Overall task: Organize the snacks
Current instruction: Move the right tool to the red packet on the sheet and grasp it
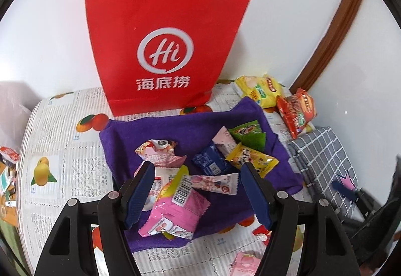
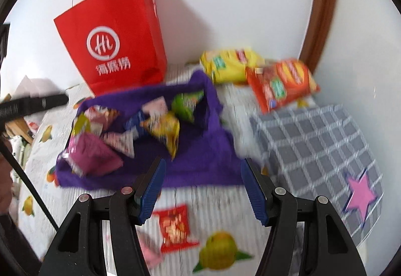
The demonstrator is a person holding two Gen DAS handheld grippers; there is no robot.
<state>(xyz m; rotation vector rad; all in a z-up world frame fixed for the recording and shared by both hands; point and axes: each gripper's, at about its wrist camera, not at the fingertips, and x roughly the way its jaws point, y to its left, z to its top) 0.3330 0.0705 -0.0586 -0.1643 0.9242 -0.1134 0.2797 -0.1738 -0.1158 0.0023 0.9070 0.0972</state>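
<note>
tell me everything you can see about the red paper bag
The red paper bag stands upright at the back of the table against the white wall. It looks like stiff matte paper, wider at its open top than at the base, with thin white cord handles rising from the rim. The front carries a white ring logo reading "Hi" above three white Chinese characters. Its base sits on the fruit-printed table cover, just behind the purple cloth; whether they touch is unclear. Neither gripper touches it.
</note>
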